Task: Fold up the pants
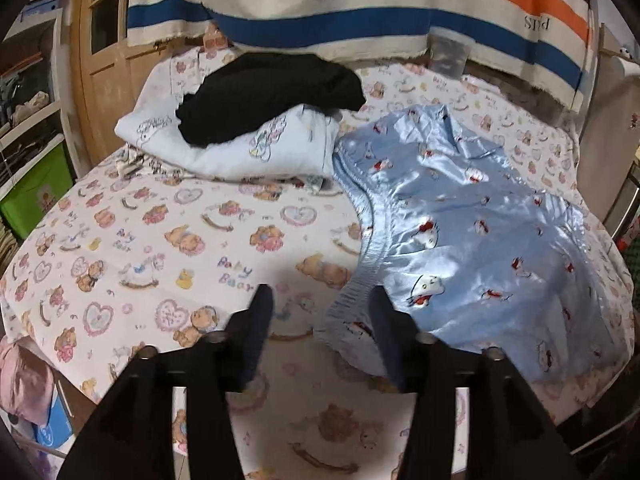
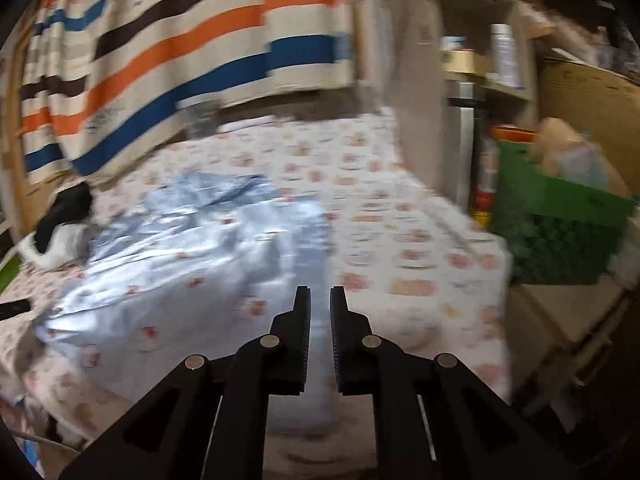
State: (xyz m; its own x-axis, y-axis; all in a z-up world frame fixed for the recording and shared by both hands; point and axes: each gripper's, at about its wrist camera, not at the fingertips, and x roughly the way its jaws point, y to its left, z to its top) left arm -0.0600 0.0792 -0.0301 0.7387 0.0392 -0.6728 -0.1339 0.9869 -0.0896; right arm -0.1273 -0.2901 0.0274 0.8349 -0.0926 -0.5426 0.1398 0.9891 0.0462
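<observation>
Shiny light-blue satin pants (image 1: 472,232) with small cartoon prints lie spread on the bed's right half, elastic waistband toward the middle. My left gripper (image 1: 320,296) is open and empty, hovering just above the near end of the waistband, its right finger over the fabric edge. In the blurred right wrist view the pants (image 2: 188,256) lie left of center. My right gripper (image 2: 320,294) hovers over their right edge with the jaws a narrow gap apart and nothing between them.
The bed (image 1: 160,240) has a teddy-bear print sheet. A folded pale-blue garment (image 1: 248,144) with a black garment (image 1: 272,96) on top lies at the back left. A striped PARIS towel (image 1: 360,8) hangs behind. Green crates (image 2: 560,224) and shelves stand right of the bed.
</observation>
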